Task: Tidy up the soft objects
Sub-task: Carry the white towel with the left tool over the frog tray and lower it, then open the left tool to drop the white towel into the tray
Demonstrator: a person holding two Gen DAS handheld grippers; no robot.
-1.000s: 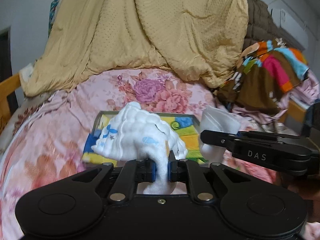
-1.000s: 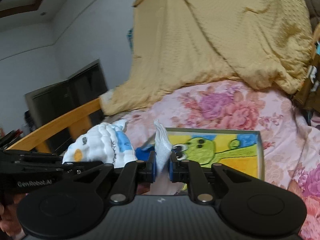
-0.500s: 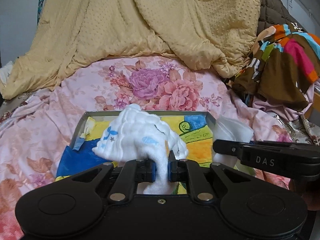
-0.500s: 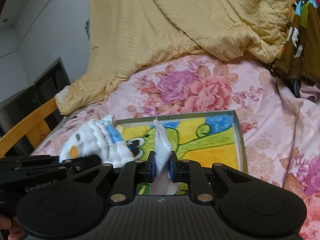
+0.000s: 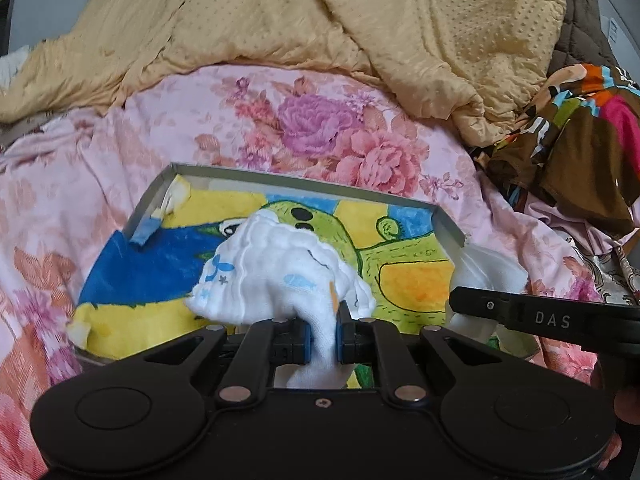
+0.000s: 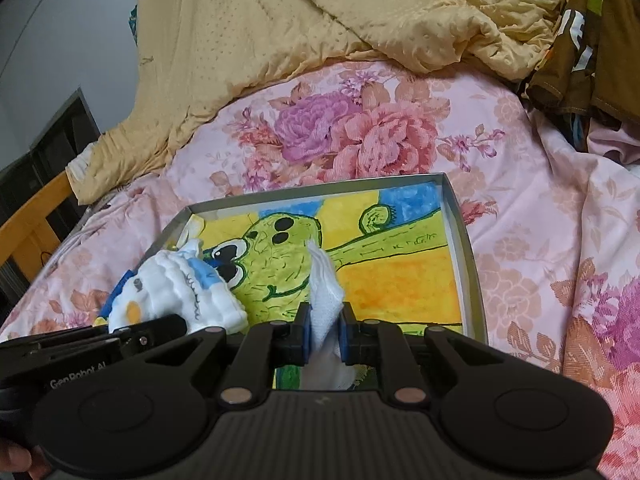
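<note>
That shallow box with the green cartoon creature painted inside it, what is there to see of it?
The shallow box is a low rectangular tray with thin grey walls, lying open on the pink flowered bedspread. Its floor holds a hand-coloured picture: a green big-eyed creature on yellow, orange and blue patches. A bit of blue tape hangs at its left wall. Two white cloths, pinched in the grippers, hang over it; whether they touch it cannot be told.

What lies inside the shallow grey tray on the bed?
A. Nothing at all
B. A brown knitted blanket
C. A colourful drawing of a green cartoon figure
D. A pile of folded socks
C: the tray on the floral bedsheet has its bottom covered by a yellow, blue and green cartoon drawing.
</note>
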